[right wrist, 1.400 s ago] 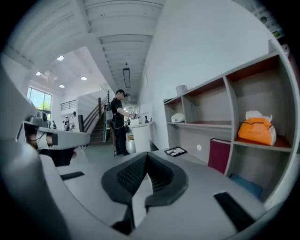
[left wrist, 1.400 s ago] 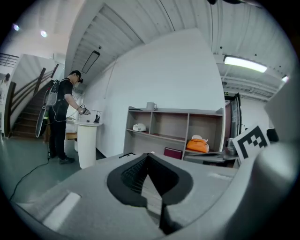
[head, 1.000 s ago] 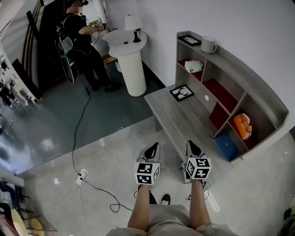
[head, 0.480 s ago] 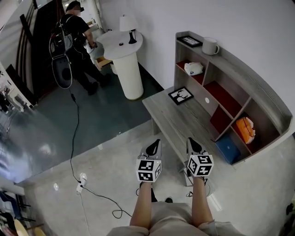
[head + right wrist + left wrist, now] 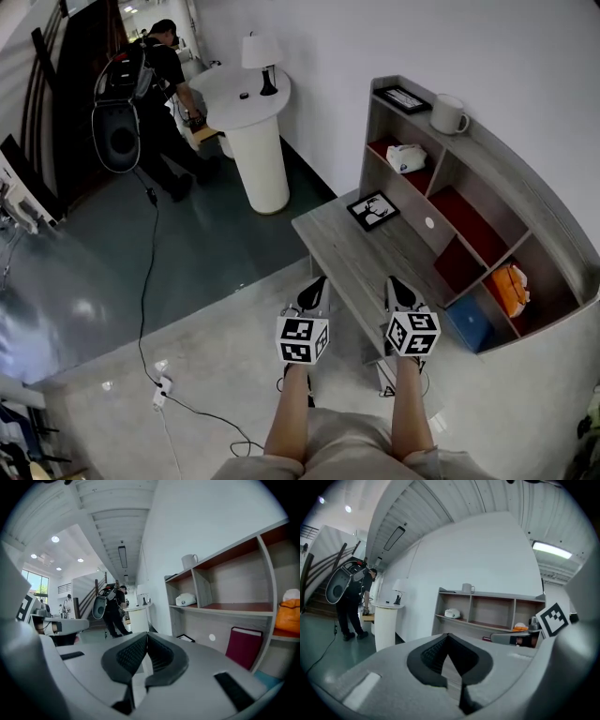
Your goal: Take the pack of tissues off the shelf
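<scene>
Left gripper (image 5: 317, 287): jaws clenched tip to tip, nothing between them; it is held low in front of the person, just left of the desk's near end.
Right gripper (image 5: 398, 287): jaws closed together and empty; it sits beside the left one, over the near end of the desk (image 5: 371, 251).
Pack of tissues (image 5: 405, 157): a white pack lying in the far-left compartment of the shelf (image 5: 497, 161), on the red lining, well apart from both grippers.
Shelf top: a white mug (image 5: 449, 113) stands near the far end, with a framed picture (image 5: 405, 97) lying beyond it.
Other compartments: an orange bundle (image 5: 514, 289) at the near right, and a blue box (image 5: 466, 322) below it.
Desk surface: a second framed picture (image 5: 374, 209) lies flat at the far end.
Far left: a person (image 5: 159, 89) stands by a round white pedestal table (image 5: 249, 122).
</scene>
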Available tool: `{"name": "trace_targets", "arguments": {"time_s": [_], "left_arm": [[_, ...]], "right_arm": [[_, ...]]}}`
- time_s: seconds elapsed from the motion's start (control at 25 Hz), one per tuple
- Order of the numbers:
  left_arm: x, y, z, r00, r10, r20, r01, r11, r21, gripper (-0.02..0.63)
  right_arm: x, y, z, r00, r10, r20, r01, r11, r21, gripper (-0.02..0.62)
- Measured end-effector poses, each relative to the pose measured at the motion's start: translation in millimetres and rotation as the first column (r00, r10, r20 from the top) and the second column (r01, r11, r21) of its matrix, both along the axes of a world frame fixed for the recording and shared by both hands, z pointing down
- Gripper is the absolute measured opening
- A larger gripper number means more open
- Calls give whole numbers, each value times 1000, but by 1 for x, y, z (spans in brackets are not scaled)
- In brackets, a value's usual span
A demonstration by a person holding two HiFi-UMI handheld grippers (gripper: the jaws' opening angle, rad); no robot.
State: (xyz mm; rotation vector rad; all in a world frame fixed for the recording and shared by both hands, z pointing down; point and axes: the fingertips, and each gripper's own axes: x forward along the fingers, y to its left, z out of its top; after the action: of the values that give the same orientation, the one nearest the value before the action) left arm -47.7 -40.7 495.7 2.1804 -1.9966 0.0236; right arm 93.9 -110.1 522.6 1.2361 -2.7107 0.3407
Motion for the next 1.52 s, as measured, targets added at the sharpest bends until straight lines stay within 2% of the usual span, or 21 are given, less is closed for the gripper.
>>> {"name": "trace_targets", "arguments": {"time_s": [0.28, 0.56, 0.72, 0.92, 1.16, 1.36, 1.52], "left_arm": [[-46, -20, 2, 1000, 10, 0, -10, 1000, -3, 8], [-92, -29, -4, 1000, 25, -9, -25, 999, 20, 8], [-112, -37, -9, 999, 44, -4, -44, 998, 39, 8], [-135, -37, -5, 999, 47, 3, -47, 998, 43, 8], [-141, -41, -11, 996, 91, 10, -92, 995, 50, 8], [-143, -51, 2, 994, 109, -17, -109, 993, 39, 8], [-141, -73, 7, 992, 124, -6, -124, 992, 23, 8]], "right_arm": [[-39, -20, 7, 1000, 20, -7, -20, 1000, -12, 15], [-79, -33, -4, 999, 43, -9, -43, 999, 13, 15], [-86, -43, -10, 997, 81, 3, -81, 996, 39, 15], [-84, -47, 9, 990, 142, 0, -142, 990, 11, 15], [-79, -54, 5, 982, 191, 5, -191, 982, 17, 15], [-85, -59, 15, 981, 191, -17, -191, 981, 17, 15], [-84, -77, 22, 979, 201, -17, -201, 980, 9, 15]]}}
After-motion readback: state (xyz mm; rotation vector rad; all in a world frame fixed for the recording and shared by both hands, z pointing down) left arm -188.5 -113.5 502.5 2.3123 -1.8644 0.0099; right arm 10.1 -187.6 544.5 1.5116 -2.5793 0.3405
